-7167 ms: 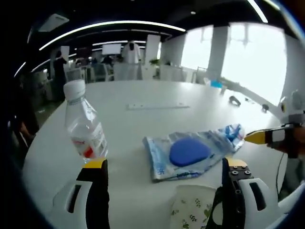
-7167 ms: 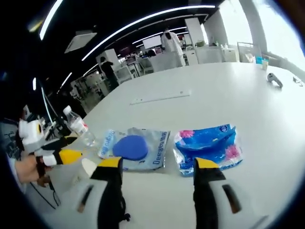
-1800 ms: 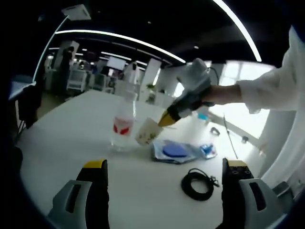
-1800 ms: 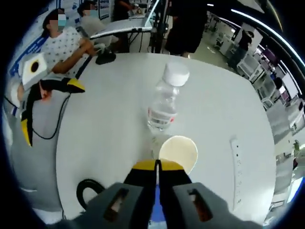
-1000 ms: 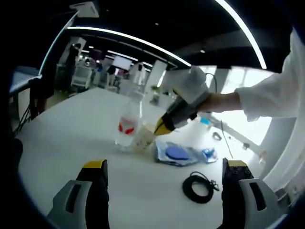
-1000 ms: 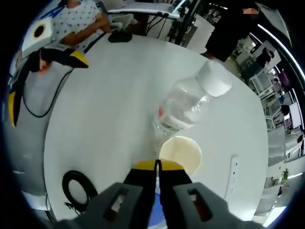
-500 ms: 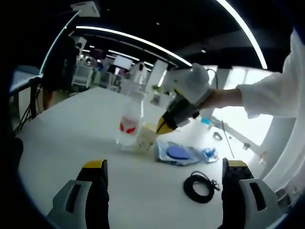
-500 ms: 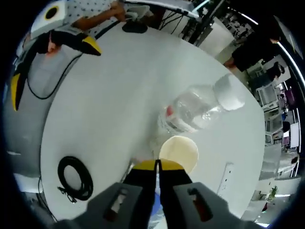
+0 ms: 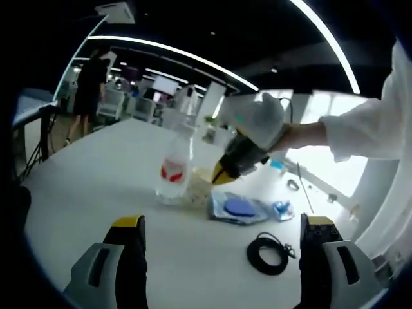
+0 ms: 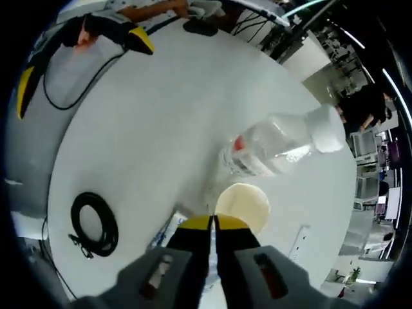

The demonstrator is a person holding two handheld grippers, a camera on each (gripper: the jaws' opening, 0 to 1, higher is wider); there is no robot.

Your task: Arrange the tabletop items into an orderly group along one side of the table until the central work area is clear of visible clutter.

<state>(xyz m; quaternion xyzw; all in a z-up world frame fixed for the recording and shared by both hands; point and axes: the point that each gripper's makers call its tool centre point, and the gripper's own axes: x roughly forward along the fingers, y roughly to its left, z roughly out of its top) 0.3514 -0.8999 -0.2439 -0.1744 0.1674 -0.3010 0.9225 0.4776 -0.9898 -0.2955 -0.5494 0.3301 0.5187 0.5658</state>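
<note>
In the left gripper view you see a person in dark clothes point(image 9: 91, 77) standing far on the left, beside desks. Long light strips point(image 9: 174, 51) cross the dark ceiling, with an air vent point(image 9: 116, 11) near them. Bright windows point(image 9: 318, 170) are far on the right. In the right gripper view a seated person in patterned clothes point(image 10: 158, 8) is at the far edge.

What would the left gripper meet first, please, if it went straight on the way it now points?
Most likely bare table first; between the open left gripper jaws nothing lies close. Further on stand the paper cup and water bottle, slightly left of centre, though depth is unclear.
</note>
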